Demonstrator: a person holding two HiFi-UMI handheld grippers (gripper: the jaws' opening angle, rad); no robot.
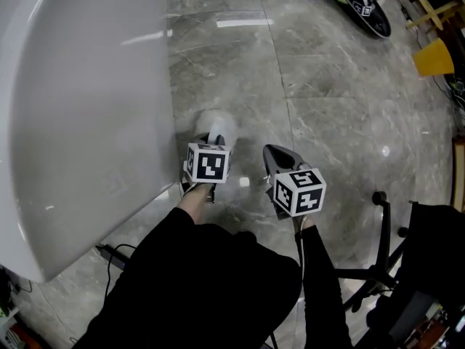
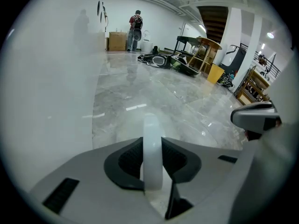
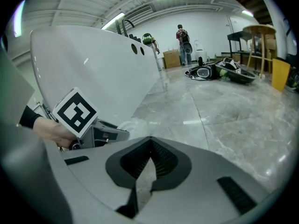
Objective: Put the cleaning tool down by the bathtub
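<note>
Left gripper [image 2: 152, 149] jaws clamp the white cleaning tool [image 2: 151, 125], its handle pointing far, just right of the bathtub [image 1: 87, 107]; right gripper [image 3: 149, 146] jaws closed, empty.

Right gripper [image 3: 150, 146] jaws together, bathtub [image 3: 93, 64] beyond, left gripper [image 3: 122, 133] beside it

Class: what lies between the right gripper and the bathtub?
The left gripper, clamped on the white cleaning tool, as the head view shows.
</note>
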